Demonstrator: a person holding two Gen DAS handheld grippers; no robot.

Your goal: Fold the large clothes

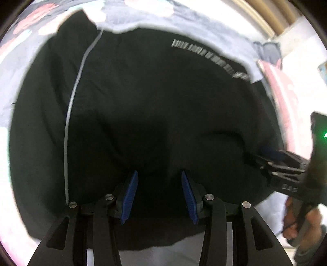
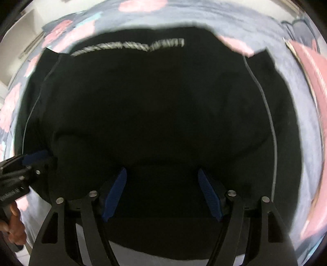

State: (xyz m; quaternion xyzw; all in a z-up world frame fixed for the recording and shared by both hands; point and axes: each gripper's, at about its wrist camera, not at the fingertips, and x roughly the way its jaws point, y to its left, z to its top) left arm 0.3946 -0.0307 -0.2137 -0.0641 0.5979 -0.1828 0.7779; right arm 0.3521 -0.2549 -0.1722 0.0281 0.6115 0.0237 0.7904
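Note:
A large black garment (image 1: 143, 102) with a thin white stripe (image 1: 70, 114) and a line of pale lettering (image 1: 204, 55) lies spread on a bed. It fills the right wrist view (image 2: 153, 102) too. My left gripper (image 1: 159, 174) is open, its blue pads (image 1: 128, 196) over the garment's near edge. My right gripper (image 2: 162, 171) is open, its blue pads (image 2: 210, 196) also over the near edge. Each gripper shows in the other's view, the right one (image 1: 265, 153) and the left one (image 2: 38, 156) touching the cloth at the sides.
The bed cover (image 1: 143, 16) is grey-blue with pink flowers and surrounds the garment. A pink pillow (image 1: 280, 86) lies at the right. A hand (image 1: 296, 221) holds the right gripper's handle. Wooden slats (image 1: 263, 14) stand beyond the bed.

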